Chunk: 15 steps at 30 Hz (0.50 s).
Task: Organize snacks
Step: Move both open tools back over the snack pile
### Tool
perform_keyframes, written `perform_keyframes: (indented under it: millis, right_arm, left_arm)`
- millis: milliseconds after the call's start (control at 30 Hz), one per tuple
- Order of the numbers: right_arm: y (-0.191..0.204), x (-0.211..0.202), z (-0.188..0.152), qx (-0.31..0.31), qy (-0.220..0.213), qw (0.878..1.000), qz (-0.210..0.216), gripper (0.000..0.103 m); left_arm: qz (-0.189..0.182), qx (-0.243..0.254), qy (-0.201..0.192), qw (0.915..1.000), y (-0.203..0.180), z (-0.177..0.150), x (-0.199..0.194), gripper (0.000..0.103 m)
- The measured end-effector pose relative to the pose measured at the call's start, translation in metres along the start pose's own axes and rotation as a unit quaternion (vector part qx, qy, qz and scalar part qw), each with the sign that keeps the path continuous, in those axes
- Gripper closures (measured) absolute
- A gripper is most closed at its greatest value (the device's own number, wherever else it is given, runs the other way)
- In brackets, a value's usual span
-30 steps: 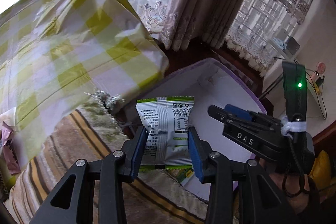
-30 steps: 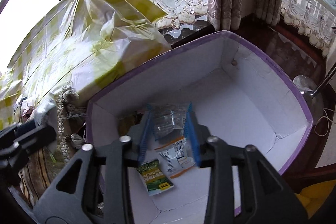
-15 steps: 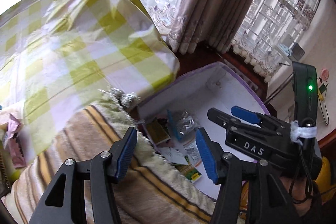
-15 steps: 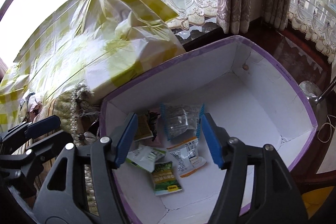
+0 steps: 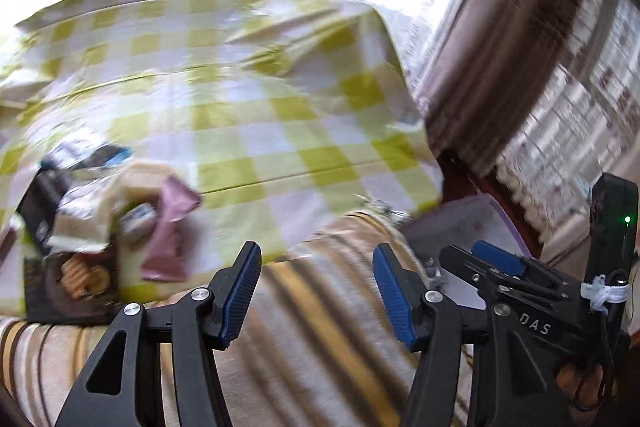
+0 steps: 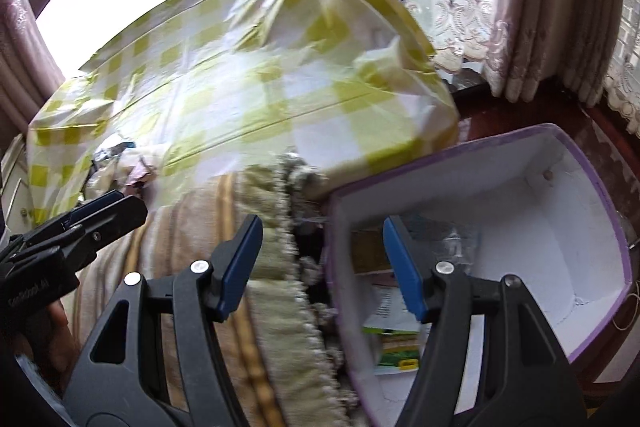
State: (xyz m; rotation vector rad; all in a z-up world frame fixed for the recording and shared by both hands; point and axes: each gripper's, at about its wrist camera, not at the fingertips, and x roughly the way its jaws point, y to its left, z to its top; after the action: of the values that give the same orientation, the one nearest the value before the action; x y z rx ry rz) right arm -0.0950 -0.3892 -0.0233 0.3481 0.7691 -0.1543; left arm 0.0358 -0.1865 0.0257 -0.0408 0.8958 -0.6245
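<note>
Snacks [image 5: 108, 223] sit piled on the checked cloth [image 5: 256, 115] well left of the purple box [image 6: 560, 187], some packets already inside it; your left gripper [image 5: 316, 291] and right gripper [image 6: 320, 267] are both empty, jaws apart, so next fetch another packet.

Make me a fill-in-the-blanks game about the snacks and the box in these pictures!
1. The white cardboard box has a ____ rim.
2. The checked plastic cloth is white and ____.
3. Between the left gripper pads there is ____.
4. The loose snack packets lie on the ____ cloth.

Missing: purple; yellow-green; nothing; checked
</note>
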Motion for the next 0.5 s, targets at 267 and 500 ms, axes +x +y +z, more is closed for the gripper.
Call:
perform_keyframes:
  millis: [267,500]
  right_arm:
    - [0.061,0.007,0.003,-0.051,0.013,0.998,0.032,0.037]
    - [0.117,0.024,0.003,-0.101,0.029,0.993,0.052,0.035]
  left_arm:
    - [0.042,-0.084,-0.028,0.9952,0.073,-0.012,-0.039,0.044]
    - [0.099,-0.129,-0.039,0.9859,0.135,-0.026,-0.072,0.044]
